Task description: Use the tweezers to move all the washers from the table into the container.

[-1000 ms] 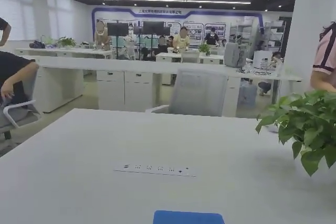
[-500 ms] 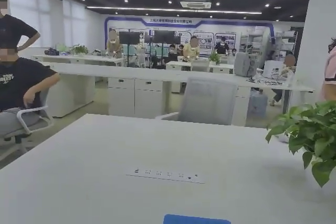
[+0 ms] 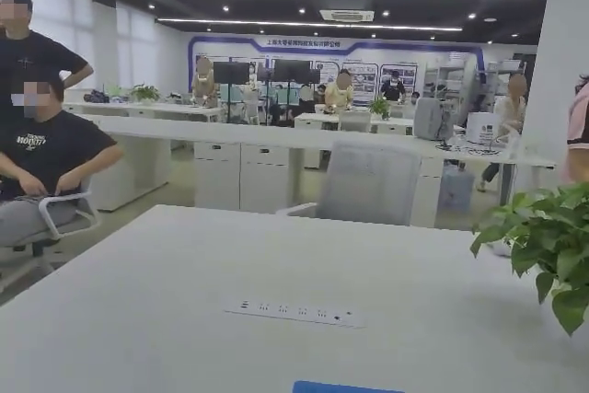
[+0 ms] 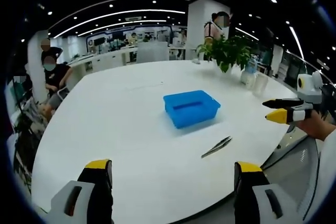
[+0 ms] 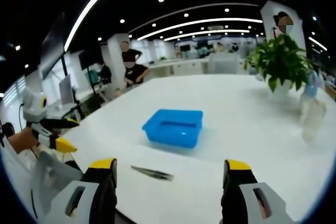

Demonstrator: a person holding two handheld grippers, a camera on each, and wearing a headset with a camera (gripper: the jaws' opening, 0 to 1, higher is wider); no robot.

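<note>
Well, slim metal tweezers point(image 4: 216, 147) lay near the boxy blue container point(image 4: 191, 107), with left gripper point(image 4: 172, 166) and right gripper point(image 5: 170, 164) gaping wide.

No word or number can be read with certainty. In the head view, a line of characters stands on the upper band of the blue-framed wall board point(image 3: 304, 43) at the far end of the room, too small to read. The posters point(image 3: 363, 66) under it carry print that is only a blur. The seated person's black T-shirt point(image 3: 41, 140) has white letters on the chest, not clear enough to spell. In the left gripper view this T-shirt point(image 4: 54, 72) is far ahead of the left gripper point(image 4: 172, 165), outside its left jaw, and its print is unreadable there too.
</note>
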